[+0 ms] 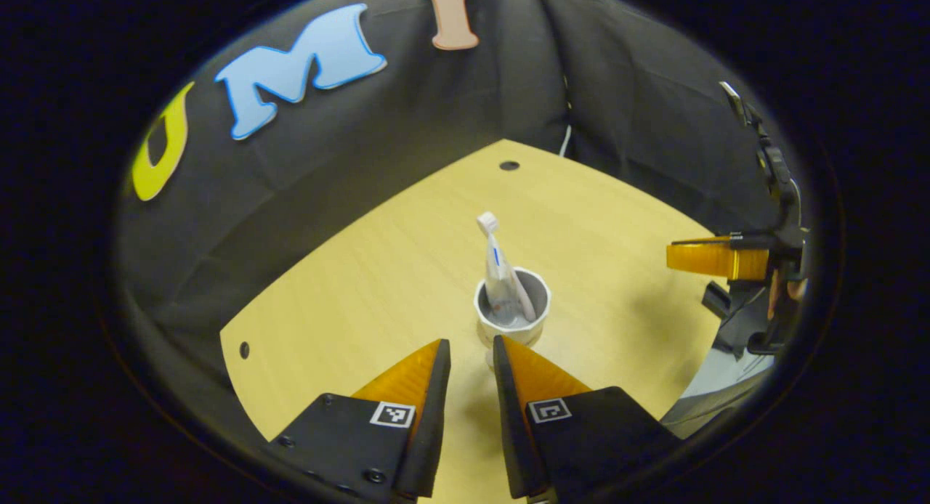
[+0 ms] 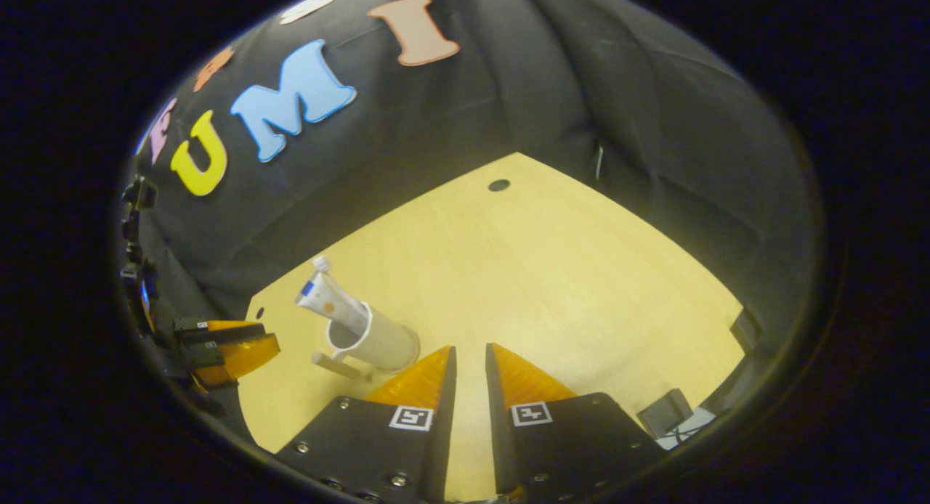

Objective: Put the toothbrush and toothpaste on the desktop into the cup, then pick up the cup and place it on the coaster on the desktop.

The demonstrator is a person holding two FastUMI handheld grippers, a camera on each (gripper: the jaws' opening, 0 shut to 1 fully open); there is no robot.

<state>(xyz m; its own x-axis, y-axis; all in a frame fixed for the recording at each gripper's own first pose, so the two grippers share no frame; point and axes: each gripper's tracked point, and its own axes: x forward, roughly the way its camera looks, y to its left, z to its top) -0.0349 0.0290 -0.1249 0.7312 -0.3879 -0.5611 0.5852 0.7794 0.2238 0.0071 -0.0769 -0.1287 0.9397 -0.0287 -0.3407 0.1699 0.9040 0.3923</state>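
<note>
Currently, left gripper view: cup [image 1: 512,306], white, upright on the desk [image 1: 407,264], just ahead of the left gripper [image 1: 471,353] and slightly to the right of its fingertips. Toothpaste [image 1: 501,279] stands in the cup, cap end up and leaning away. Toothbrush: cannot be told apart inside the cup. Coaster: cannot be made out under or beside the cup. Left gripper: fingers a narrow gap apart, nothing between them, held low over the desk and pointing at the cup's near wall. Right gripper [image 1: 716,259]: far off to the right, raised above the desk, a hand behind it.

Right gripper view: cup [image 2: 374,337] ahead and to the left of the right gripper [image 2: 471,359], near its left fingertip but apart from it. Toothpaste [image 2: 330,301] sticks out of the rim, tilted left. Right gripper: fingers a small gap apart, empty, aimed at bare desk [image 2: 552,271]. Left gripper [image 2: 236,351]: farther left, beyond the cup.

Progress, as judged: toothpaste loaded; cup apparently still to be gripped and carried to the coaster.
</note>
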